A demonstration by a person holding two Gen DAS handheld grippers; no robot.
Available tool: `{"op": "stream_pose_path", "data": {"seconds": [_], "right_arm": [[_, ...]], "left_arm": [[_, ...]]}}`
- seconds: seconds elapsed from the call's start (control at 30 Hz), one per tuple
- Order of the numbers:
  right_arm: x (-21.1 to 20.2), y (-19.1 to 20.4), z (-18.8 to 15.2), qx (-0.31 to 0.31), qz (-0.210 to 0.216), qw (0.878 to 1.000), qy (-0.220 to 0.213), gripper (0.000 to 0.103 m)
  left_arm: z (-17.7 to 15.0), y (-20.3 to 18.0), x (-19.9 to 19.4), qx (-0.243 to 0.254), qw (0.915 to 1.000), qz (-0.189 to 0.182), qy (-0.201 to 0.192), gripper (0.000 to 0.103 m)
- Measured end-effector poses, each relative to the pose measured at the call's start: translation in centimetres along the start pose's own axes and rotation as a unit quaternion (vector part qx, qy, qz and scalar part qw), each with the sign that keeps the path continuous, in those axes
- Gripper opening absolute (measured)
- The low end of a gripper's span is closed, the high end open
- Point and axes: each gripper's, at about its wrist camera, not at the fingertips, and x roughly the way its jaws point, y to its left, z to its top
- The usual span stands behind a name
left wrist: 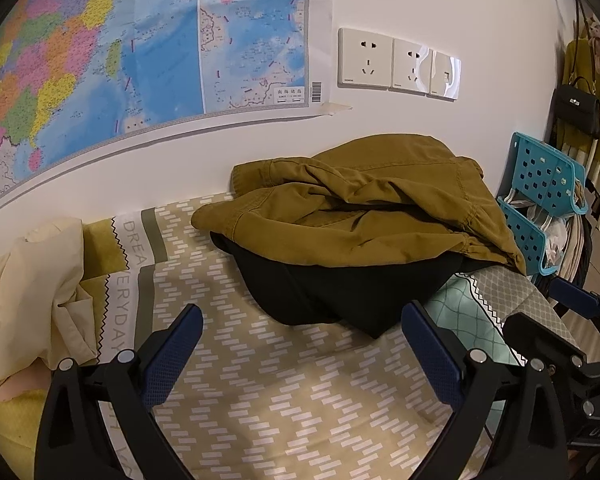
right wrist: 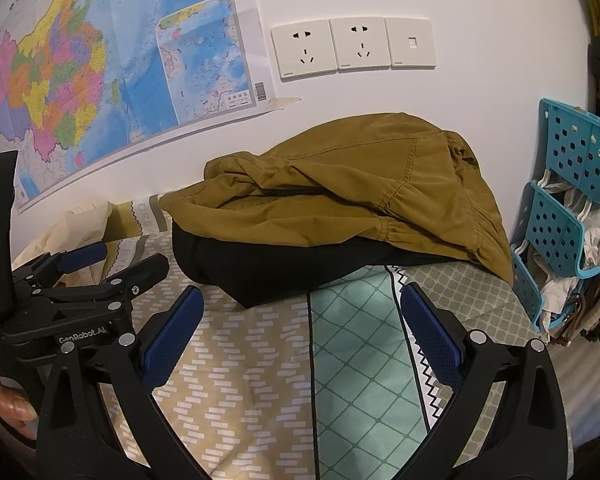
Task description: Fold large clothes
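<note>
A crumpled mustard-brown jacket [left wrist: 372,208] [right wrist: 340,196] lies heaped against the wall on top of a black garment [left wrist: 340,296] [right wrist: 268,268]. Both rest on the patterned bedsheet [left wrist: 284,392] [right wrist: 236,384]. My left gripper [left wrist: 300,344] hovers open just in front of the black garment, with nothing between its blue pads. My right gripper [right wrist: 300,328] also stands open and empty, in front of the pile's right part. The left gripper [right wrist: 100,276] shows at the left of the right wrist view, a hand [right wrist: 8,404] holding it.
A cream cloth [left wrist: 32,296] is bunched at the left of the bed. A blue perforated plastic rack [left wrist: 540,200] [right wrist: 568,216] holding items stands at the right by the bed's edge. A map [left wrist: 120,60] and wall sockets [left wrist: 396,64] are behind the pile.
</note>
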Motion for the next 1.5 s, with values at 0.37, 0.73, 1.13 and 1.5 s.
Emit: {"op": "stream_pose_path", "data": {"seconds": [0.37,0.73,1.13,1.5], "right_arm": [[-0.1,0.1,0.1,-0.003,-0.003,1.0,-0.002,0.097],[0.5,0.3,0.6,-0.017,-0.004,1.0,0.002,0.097],[1.2,0.6,1.3,-0.024,-0.003,1.0,0.002,0.097],[4.0,1.3,4.2,-0.064,0.001,0.998,0.003,0.097]], "left_arm": [[0.1,0.1,0.0,-0.003,1.0,-0.002,0.003,0.096],[0.2,0.5,0.7,-0.008,0.9999,-0.002,0.014,0.096],[0.7,0.7,1.2,-0.01,0.9998,0.002,0.015,0.096],[1.4,2.3,3.1,-0.025,0.9992,0.022,0.021,0.096]]}}
